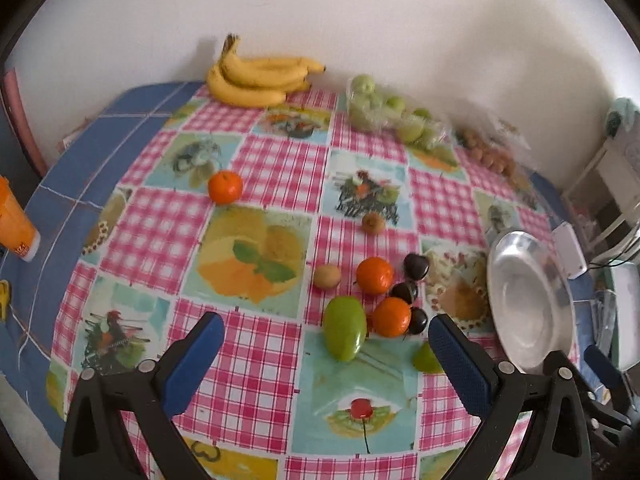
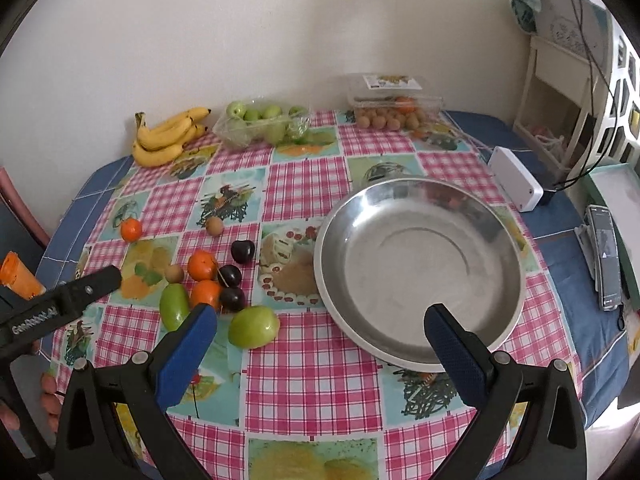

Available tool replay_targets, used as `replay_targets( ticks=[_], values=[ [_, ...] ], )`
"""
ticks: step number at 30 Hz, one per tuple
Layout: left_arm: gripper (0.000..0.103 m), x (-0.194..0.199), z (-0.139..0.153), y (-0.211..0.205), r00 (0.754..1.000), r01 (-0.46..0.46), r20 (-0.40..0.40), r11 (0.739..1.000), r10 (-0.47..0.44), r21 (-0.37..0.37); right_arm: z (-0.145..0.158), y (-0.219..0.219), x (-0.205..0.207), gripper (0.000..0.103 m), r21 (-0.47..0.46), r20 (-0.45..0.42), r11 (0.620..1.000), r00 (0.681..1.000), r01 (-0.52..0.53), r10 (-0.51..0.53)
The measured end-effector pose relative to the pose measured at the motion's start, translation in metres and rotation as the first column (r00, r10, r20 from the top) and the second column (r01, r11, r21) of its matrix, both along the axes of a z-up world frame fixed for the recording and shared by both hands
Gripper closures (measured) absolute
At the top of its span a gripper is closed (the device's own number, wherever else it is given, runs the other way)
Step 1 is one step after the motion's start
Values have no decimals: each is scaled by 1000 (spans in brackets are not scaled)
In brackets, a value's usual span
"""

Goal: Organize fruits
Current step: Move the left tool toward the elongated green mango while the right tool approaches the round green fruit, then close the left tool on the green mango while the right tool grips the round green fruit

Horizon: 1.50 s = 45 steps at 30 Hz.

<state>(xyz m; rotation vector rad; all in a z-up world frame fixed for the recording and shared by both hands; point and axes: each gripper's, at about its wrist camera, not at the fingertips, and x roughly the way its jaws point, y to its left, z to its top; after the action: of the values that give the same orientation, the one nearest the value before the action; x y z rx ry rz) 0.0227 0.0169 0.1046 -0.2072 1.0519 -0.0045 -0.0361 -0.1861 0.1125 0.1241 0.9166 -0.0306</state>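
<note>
Both jaws spread wide and empty, left gripper [image 1: 326,338] over the loose fruit cluster [image 1: 372,300], right gripper [image 2: 320,330] beside the bare metal bowl [image 2: 416,200], ready for sorting.

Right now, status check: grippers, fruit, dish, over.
Left gripper open, empty. Right gripper open, empty, above dish rim. Steel dish holds no fruit; loose fruit cluster on cloth left of it. Nothing blocking.

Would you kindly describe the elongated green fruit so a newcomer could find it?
Start at the steel bowl, then look left to the loose fruit cluster. The elongated green fruit lies at its left edge beside an orange; its oblong shape distinguishes it from the round green apple.
</note>
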Motion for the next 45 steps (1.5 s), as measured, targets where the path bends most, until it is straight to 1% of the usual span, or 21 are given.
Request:
replay_targets(
  ticks=[5, 8, 12, 14, 16, 18, 22, 25, 28, 29, 31, 32, 34, 36, 39, 41, 45],
  values=[
    [0, 11, -19, -2, 998, -10, -56, 1000, 10, -10, -8, 4, 13, 0, 27, -42, 999, 998, -40, 41],
    [0, 15, -26, 4, 997, -36, -65, 999, 34, -36, -12, 9, 20, 0, 47, -62, 996, 995, -71, 73],
    [0, 19, -31, 12, 996, -56, -75, 998, 53, -29, -14, 16, 29, 0, 64, -73, 994, 992, -94, 98],
    [0, 19, -30, 15, 996, -63, -67, 998, 61, -31, -15, 20, 33, 0, 54, -78, 995, 992, -90, 94],
    [0, 18, -29, 17, 996, -68, -66, 997, 65, -36, -16, 26, 38, 0, 20, -89, 997, 993, -77, 78],
    [0, 19, -30, 18, 995, -69, -75, 997, 67, -28, -18, 29, 41, 0, 18, -97, 997, 992, -78, 79],
    [0, 20, -31, 17, 994, -66, -84, 998, 68, 20, -26, 38, 44, 0, 14, -120, 993, 986, -115, 116],
    [0, 21, -32, 18, 993, -71, -91, 997, 74, 33, -28, 41, 44, 0, -8, -128, 991, 983, -136, 134],
    [0, 21, -33, 15, 995, -55, -87, 998, 59, 40, -31, 39, 45, 0, -3, -144, 989, 979, -148, 146],
    [0, 22, -34, 13, 995, -46, -89, 998, 48, 31, -32, 39, 45, 0, -7, -146, 989, 978, -148, 145],
    [0, 23, -38, 11, 994, -28, -103, 1000, 26, -13, -36, 40, 46, 0, -19, -160, 988, 976, -153, 148],
    [0, 24, -41, 9, 993, -19, -114, 999, 14, -41, -39, 42, 46, 0, -11, -169, 987, 973, -162, 158],
    [0, 25, -47, 6, 991, -14, -137, 997, 4, -70, -43, 46, 47, 0, 14, -183, 983, 966, -184, 184],
    [1, 26, -55, 2, 986, -2, -165, 997, -11, -79, -46, 50, 47, 0, 23, -188, 978, 960, -206, 206],
    [3, 27, -61, 0, 984, 6, -177, 996, -22, -94, -50, 55, 48, 0, 21, -193, 973, 954, -230, 230],
    [8, 28, -61, -2, 984, 12, -176, 994, -31, -110, -54, 56, 49, 2, 30, -200, 971, 951, -236, 237],
    [18, 30, -66, -9, 980, 34, -189, 991, -58, -128, -65, 57, 52, 18, 39, -228, 970, 943, -240, 242]
  ],
)
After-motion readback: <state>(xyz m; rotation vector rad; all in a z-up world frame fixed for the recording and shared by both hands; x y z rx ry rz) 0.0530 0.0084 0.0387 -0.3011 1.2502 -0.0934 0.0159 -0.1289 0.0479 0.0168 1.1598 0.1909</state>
